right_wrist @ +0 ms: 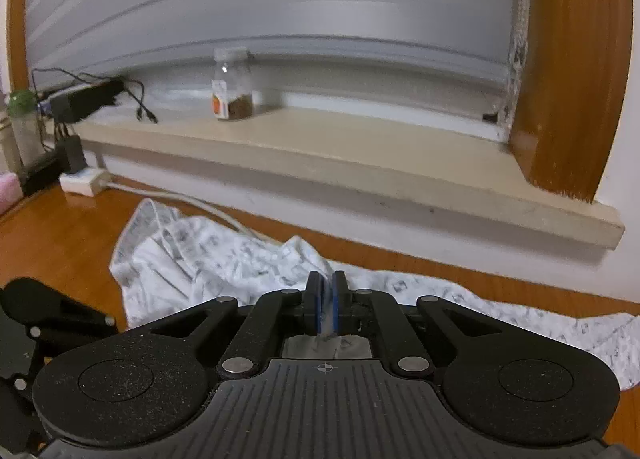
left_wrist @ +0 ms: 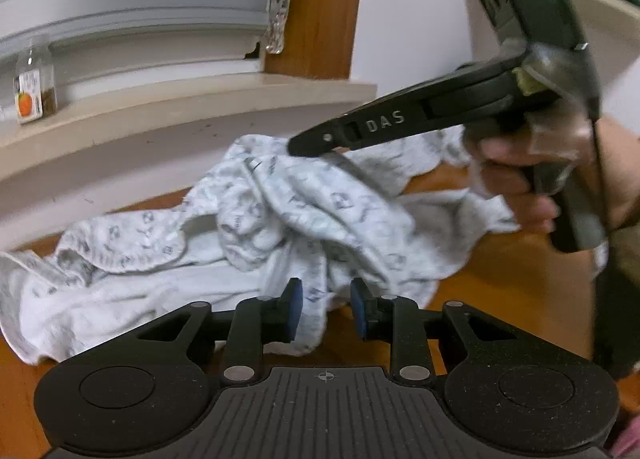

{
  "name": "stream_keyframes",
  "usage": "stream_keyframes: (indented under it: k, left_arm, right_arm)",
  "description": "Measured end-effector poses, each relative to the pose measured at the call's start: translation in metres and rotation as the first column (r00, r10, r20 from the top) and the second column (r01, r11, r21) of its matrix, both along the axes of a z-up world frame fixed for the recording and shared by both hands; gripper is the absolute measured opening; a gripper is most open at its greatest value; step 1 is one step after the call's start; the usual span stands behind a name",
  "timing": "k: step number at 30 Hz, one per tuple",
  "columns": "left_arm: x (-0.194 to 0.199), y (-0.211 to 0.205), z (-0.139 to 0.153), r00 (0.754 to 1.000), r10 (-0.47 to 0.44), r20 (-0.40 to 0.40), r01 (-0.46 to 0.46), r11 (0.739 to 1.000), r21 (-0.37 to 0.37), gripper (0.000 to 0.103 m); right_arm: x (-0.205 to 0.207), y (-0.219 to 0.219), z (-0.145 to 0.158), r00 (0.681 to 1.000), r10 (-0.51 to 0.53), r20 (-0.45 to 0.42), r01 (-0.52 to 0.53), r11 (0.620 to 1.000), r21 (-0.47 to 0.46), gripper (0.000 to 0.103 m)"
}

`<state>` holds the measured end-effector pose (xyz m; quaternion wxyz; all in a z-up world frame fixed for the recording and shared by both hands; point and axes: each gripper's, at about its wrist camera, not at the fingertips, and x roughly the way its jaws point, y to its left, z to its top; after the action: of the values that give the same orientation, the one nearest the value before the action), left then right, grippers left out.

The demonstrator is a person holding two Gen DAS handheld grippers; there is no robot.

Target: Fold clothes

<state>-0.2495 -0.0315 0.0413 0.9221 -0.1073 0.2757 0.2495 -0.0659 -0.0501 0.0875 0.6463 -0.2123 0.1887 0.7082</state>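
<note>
A white garment with a grey print (left_wrist: 280, 219) lies crumpled on a brown wooden surface (left_wrist: 500, 275). In the left wrist view my left gripper (left_wrist: 327, 313) is low over its near edge. A fold of the cloth hangs between the blue pads (left_wrist: 295, 311), with a gap on the right side, so the jaws are open. My right gripper (left_wrist: 304, 145) reaches in from the right, held by a hand (left_wrist: 516, 187), its tip on a raised bunch of the fabric. In the right wrist view the right gripper (right_wrist: 327, 299) is shut on a thin pinch of the garment (right_wrist: 224, 255).
A beige windowsill (right_wrist: 360, 147) runs along the far wall with a glass jar (right_wrist: 232, 87) on it. A white power strip (right_wrist: 84, 181), its cable and black chargers lie at the far left. A wooden frame post (right_wrist: 560, 99) stands at the right.
</note>
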Motion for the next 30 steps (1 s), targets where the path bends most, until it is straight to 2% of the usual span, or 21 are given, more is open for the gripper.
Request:
stream_keyframes:
  k: [4, 5, 6, 9, 12, 16, 20, 23, 26, 30]
  left_arm:
    - [0.006, 0.004, -0.006, 0.999, 0.018, -0.045, -0.017, 0.999, 0.027, 0.028]
    - [0.005, 0.005, -0.008, 0.999, 0.016, -0.052, -0.015, 1.000, 0.020, 0.013]
    - [0.002, 0.005, -0.008, 0.998, 0.021, -0.052, -0.020, 1.000, 0.019, 0.004]
    - [-0.016, 0.002, 0.002, 0.999, 0.039, -0.013, -0.038, 0.999, 0.024, 0.003]
    - [-0.058, 0.000, 0.029, 0.996, 0.079, 0.041, -0.081, 0.996, 0.042, 0.002]
    - [-0.129, 0.000, 0.067, 0.984, 0.140, 0.112, -0.146, 0.988, 0.045, 0.002]
    - [-0.197, -0.008, 0.096, 0.967, 0.219, 0.128, -0.230, 0.969, 0.084, 0.002]
    - [-0.249, -0.020, 0.108, 0.949, 0.280, 0.145, -0.294, 0.951, 0.092, 0.002]
    - [-0.303, -0.031, 0.101, 0.918, 0.356, 0.173, -0.365, 0.931, 0.024, 0.002]
    - [-0.337, -0.044, 0.068, 0.906, 0.403, 0.129, -0.392, 0.914, -0.101, 0.002]
  right_arm:
    - [0.004, -0.001, -0.010, 1.000, -0.012, -0.009, 0.012, 1.000, -0.008, 0.005]
    - [0.004, -0.002, -0.013, 1.000, -0.009, -0.014, 0.009, 1.000, -0.012, 0.005]
    - [0.004, -0.002, -0.014, 1.000, -0.006, -0.022, 0.006, 1.000, -0.011, 0.005]
    - [0.004, -0.005, -0.012, 0.999, 0.011, -0.051, -0.010, 1.000, 0.007, 0.004]
    - [-0.001, -0.007, 0.000, 0.991, 0.095, -0.098, -0.090, 0.995, 0.053, 0.003]
    - [-0.030, -0.004, 0.013, 0.977, 0.187, -0.100, -0.178, 0.979, 0.098, 0.002]
    - [-0.067, 0.004, 0.028, 0.961, 0.250, -0.117, -0.233, 0.962, 0.146, 0.002]
    - [-0.097, 0.007, 0.040, 0.939, 0.322, -0.121, -0.301, 0.940, 0.162, 0.002]
    - [-0.126, 0.005, 0.042, 0.911, 0.397, -0.111, -0.381, 0.914, 0.141, 0.002]
    - [-0.143, 0.007, 0.015, 0.902, 0.416, -0.113, -0.417, 0.909, 0.010, 0.006]
